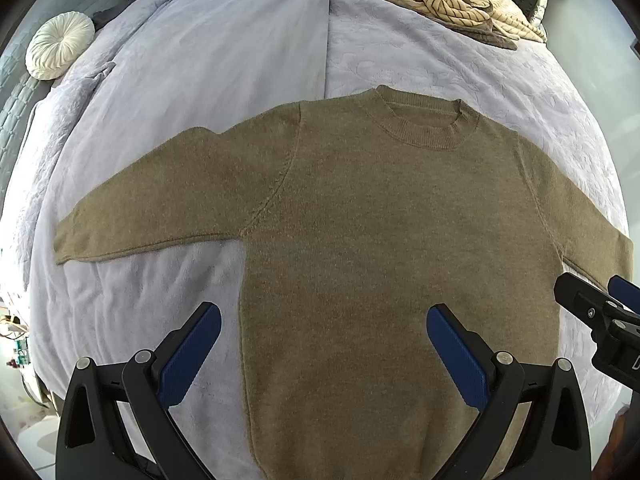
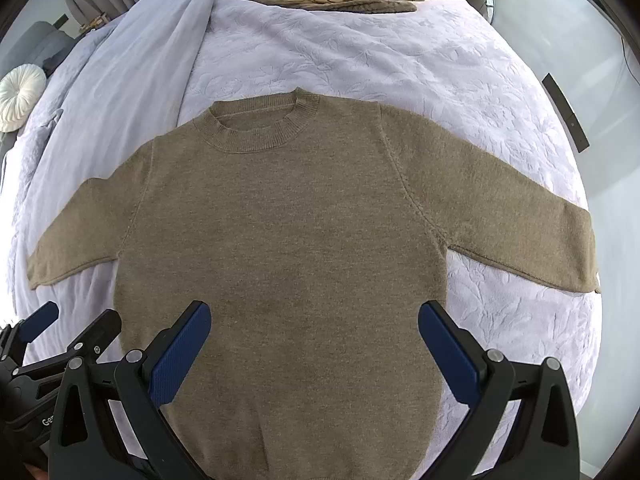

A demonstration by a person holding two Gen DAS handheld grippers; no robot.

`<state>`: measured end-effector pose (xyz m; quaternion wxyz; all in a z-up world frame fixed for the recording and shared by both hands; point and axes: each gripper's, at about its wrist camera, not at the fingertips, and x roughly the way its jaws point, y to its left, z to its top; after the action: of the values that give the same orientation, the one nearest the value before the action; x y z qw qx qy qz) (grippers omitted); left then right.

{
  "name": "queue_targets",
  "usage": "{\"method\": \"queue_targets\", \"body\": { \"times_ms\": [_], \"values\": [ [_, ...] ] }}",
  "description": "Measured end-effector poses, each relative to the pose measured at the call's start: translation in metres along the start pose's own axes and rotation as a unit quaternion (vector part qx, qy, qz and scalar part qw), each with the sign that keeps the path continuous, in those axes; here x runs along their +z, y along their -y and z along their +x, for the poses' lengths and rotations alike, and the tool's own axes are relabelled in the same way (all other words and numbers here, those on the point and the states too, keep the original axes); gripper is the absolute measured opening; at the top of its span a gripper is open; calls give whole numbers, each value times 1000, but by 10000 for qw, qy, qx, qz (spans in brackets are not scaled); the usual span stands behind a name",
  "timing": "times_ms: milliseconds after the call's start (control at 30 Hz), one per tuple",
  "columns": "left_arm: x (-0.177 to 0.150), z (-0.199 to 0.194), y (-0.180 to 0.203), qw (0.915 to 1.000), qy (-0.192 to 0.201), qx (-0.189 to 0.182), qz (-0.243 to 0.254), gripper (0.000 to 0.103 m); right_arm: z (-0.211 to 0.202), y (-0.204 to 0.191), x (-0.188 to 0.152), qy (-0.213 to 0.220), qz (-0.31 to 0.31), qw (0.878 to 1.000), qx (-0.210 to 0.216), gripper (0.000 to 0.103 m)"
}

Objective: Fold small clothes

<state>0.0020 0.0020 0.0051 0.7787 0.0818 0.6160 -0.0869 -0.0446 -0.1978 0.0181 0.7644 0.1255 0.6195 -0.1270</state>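
Both claws, left claw (image 1: 324, 336) and right claw (image 2: 314, 332), are hovering spread wide and gripping nothing, just above the lower half of the sweater (image 1: 360, 216), which is lying flat on the bed (image 1: 400, 40), sleeves outstretched.

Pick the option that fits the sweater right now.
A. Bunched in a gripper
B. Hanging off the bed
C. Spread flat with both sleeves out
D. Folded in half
C: the sweater lies flat on the bed, sleeves stretched out to both sides, while the left gripper and right gripper stand open above it, holding nothing.
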Motion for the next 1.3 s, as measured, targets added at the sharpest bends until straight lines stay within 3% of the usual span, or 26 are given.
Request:
{"method": "queue_targets", "body": {
  "times_ms": [1300],
  "values": [
    [-1,1,-5,10000,-26,7,0,103,1,-4,0,2,21,10000,-30,103]
  ]
}}
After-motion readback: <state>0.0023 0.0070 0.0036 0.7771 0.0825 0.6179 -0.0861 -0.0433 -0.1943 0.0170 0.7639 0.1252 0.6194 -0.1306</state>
